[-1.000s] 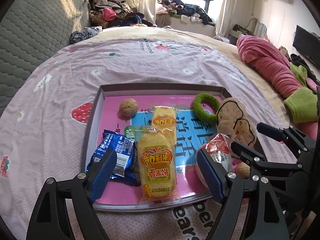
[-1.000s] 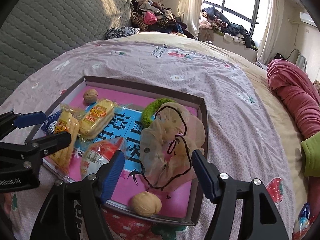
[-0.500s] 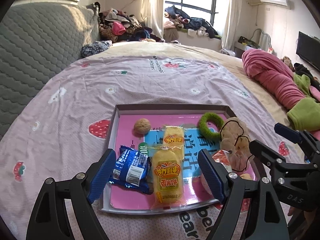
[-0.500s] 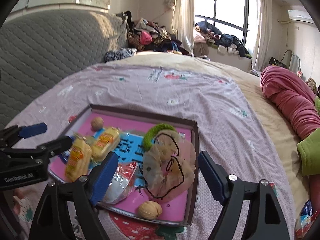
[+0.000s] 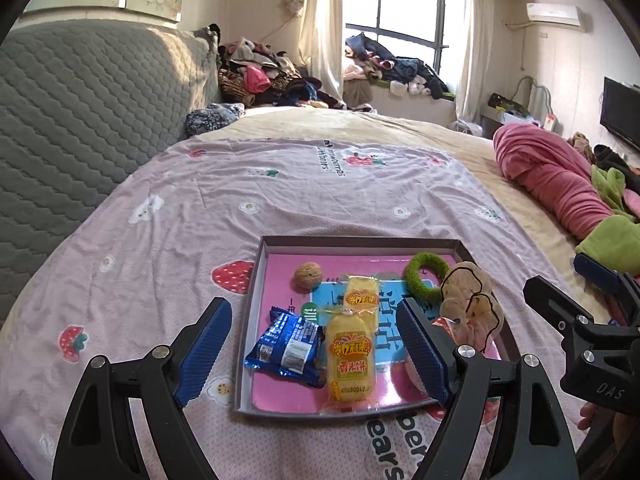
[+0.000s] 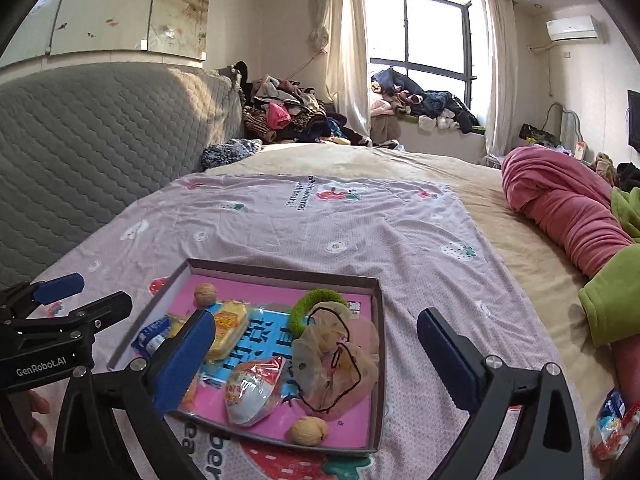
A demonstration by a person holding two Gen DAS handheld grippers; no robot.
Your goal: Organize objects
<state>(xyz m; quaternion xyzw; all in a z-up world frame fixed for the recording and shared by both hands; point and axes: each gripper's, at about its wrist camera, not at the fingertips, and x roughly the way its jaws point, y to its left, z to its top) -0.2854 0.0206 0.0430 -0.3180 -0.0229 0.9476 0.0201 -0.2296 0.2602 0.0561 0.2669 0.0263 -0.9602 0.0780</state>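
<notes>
Sunlit bedroom, pink strawberry sheet (image 5: 304, 196): left gripper (image 5: 316, 346) and right gripper (image 6: 316, 354), jaws just widened, hang open and empty over the tray (image 6: 280, 272) at the bed's near edge; blue fingers hide part of its red-white packet (image 6: 254, 390).

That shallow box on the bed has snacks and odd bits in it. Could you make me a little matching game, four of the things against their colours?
Things:
1. ring-shaped toy
2. crinkly biscuit packet
3. long rice-cake packet
4. walnut at the back

Colours:
a. yellow
b. brown
c. green
d. blue

All four lie inside the box on the pink liner.

Pairs: 1-c, 2-d, 3-a, 4-b
</notes>
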